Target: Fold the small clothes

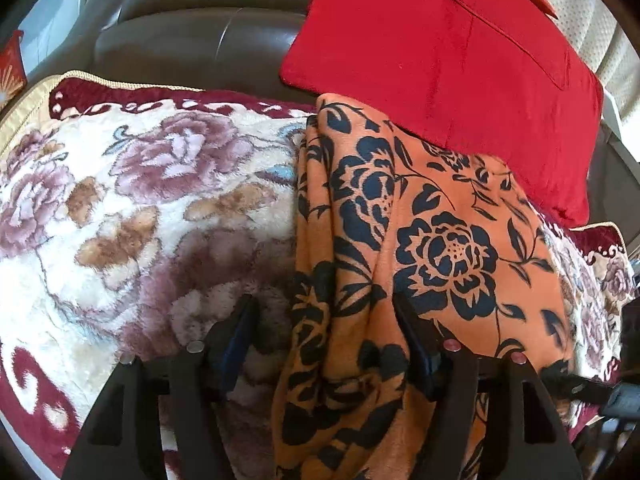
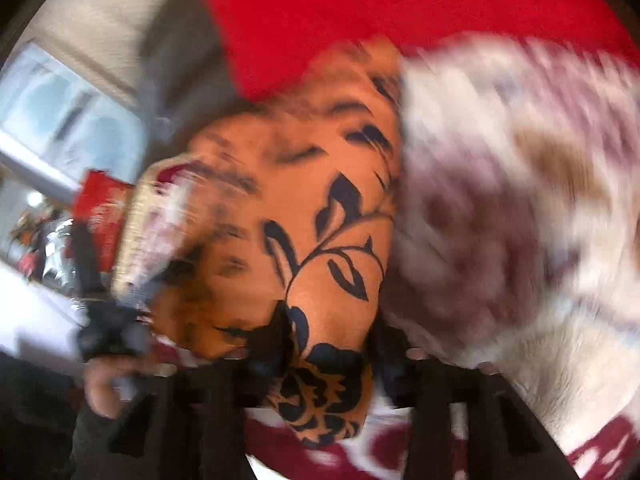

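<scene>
An orange cloth with a black flower print (image 1: 440, 240) lies folded lengthwise on a plush floral blanket (image 1: 132, 184). My left gripper (image 1: 324, 320) is open and straddles the cloth's near left fold. Its left finger (image 1: 240, 320) stands clear over the blanket, and its right finger (image 1: 408, 320) rests on the cloth. The right wrist view is blurred. There the cloth (image 2: 320, 220) runs down between the fingers of my right gripper (image 2: 330, 336), filling the gap, and the jaws look shut on its near end.
A red cushion (image 1: 440, 48) lies on the far end of the cloth, against a dark leather sofa back (image 1: 192, 28). A hand (image 2: 104, 388) with a dark gripper part shows at the left of the right wrist view. A window (image 2: 60, 108) is beyond.
</scene>
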